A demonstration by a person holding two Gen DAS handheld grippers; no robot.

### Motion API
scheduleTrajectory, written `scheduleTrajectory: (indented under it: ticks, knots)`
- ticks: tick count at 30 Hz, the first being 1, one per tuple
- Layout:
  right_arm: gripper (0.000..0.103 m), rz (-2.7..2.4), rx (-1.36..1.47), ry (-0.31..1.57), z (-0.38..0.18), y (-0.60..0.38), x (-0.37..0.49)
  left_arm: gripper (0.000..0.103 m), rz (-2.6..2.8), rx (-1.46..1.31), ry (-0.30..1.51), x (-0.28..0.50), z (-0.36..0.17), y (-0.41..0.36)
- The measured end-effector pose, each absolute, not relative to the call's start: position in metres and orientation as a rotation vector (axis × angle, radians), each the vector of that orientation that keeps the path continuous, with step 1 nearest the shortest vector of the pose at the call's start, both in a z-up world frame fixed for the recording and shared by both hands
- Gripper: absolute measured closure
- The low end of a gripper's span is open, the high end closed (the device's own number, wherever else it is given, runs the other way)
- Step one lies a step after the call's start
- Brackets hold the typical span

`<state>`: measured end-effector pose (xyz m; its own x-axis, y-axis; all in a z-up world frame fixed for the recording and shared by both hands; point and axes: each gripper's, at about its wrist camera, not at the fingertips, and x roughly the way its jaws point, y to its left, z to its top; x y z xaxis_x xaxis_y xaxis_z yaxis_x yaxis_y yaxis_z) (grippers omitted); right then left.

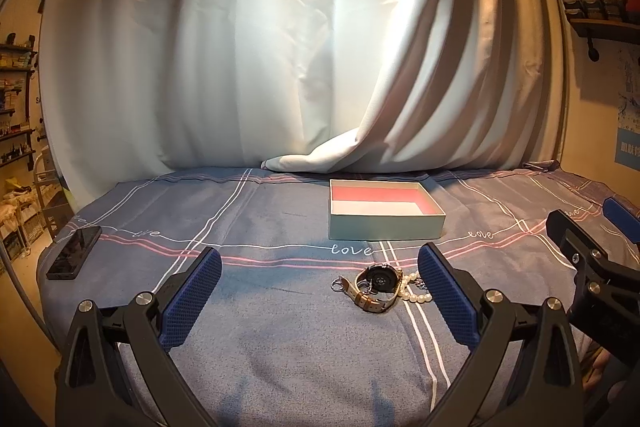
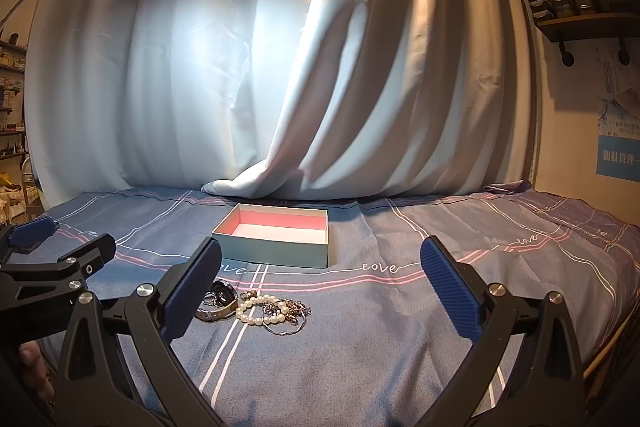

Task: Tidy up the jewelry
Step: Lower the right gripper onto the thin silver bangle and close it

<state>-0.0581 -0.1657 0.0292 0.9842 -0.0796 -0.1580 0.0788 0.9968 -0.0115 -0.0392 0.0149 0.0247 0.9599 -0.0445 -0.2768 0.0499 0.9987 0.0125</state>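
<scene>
In the middle of both frames sits the open gift box (image 2: 276, 247), pale blue outside and pink inside, empty on the blue plaid bedsheet (image 2: 400, 327), and I judge it light card that will slide if nudged. Below it the jewelry lies in one small heap: the wristwatch (image 1: 380, 285) looks the heaviest and stiffest, so I would pinch its leather strap, not the smooth case. The pearl bracelet (image 2: 260, 309) and thin wire hoop (image 2: 286, 327) look limp, slippery and tangle-prone; my left gripper (image 1: 320, 303) and right gripper (image 2: 320, 299) both stand wide apart, holding nothing.
</scene>
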Motion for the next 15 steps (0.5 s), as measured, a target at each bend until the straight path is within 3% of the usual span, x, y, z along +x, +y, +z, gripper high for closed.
scheduleTrajectory:
  ticks: [10,15]
  knots:
    - [0.005,-0.074,-0.013,0.177,0.029,-0.165,-0.051,0.006,-0.094,0.035,0.305,-0.035,0.022,0.01]
    - [0.005,-0.076,-0.035,0.322,0.027,-0.166,-0.019,0.006,-0.112,0.089,0.397,-0.011,0.011,0.001]
